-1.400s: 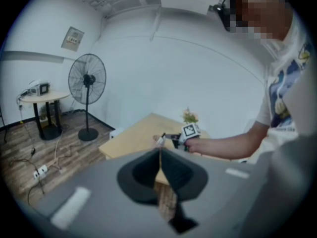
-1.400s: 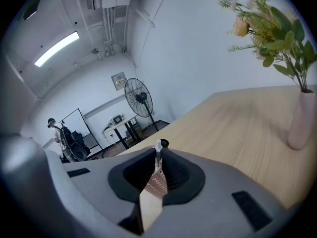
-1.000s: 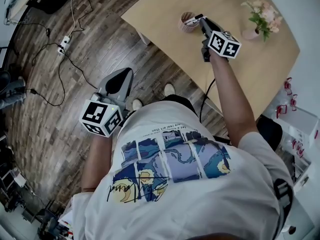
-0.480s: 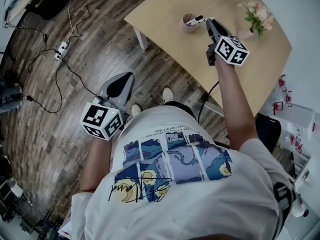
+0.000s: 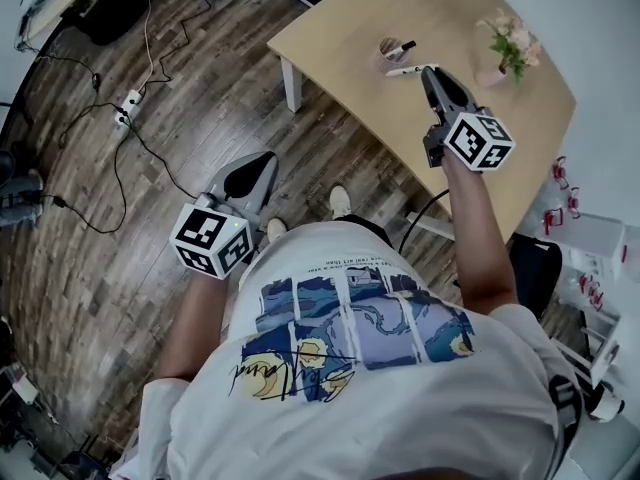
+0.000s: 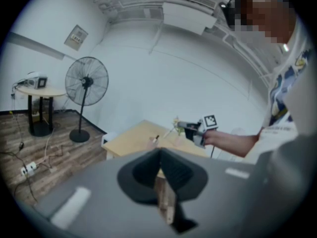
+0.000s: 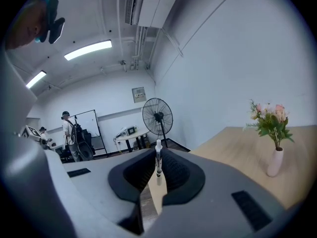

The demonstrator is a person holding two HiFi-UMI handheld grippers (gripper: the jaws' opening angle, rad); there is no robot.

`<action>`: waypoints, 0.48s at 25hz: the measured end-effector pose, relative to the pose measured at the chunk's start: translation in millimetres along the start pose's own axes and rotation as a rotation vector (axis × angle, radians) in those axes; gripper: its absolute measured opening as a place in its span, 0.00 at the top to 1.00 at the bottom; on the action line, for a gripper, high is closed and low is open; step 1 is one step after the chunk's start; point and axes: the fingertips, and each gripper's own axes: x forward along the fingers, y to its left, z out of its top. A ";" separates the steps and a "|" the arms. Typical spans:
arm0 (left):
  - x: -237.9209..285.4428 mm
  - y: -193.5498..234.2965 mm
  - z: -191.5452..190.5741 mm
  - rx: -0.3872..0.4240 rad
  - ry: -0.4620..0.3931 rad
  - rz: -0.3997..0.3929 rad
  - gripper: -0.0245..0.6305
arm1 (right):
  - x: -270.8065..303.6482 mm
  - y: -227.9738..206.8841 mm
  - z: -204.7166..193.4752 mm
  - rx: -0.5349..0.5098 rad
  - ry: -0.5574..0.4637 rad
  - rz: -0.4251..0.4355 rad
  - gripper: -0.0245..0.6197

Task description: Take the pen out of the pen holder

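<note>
Light wooden table (image 5: 340, 28) on plank floor (image 5: 150, 218) — carries pen holder (image 5: 392, 52), flower vase (image 5: 491, 73), well apart.

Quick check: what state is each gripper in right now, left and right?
Left gripper: shut, nothing between its jaws.
Right gripper: shut on the white pen, which is out of the pen holder.

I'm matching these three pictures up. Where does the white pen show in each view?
Head view: the white pen lies crosswise at the tip of the right hand-held gripper, beside the pen holder.
Left gripper view: the pen is small and far, near the centre, at that gripper's tip.
Right gripper view: the pen stands at the centre, clamped between the jaws.
Shared landmark: the wooden table.
</note>
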 end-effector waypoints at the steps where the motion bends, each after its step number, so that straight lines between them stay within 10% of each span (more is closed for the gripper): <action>1: -4.3 0.9 -0.7 -0.003 -0.004 -0.004 0.95 | -5.6 9.3 -0.5 -0.005 0.000 0.006 0.91; 12: -62.4 14.8 -19.3 0.006 -0.004 -0.033 0.95 | -58.8 116.7 -22.4 -0.064 0.016 0.068 0.91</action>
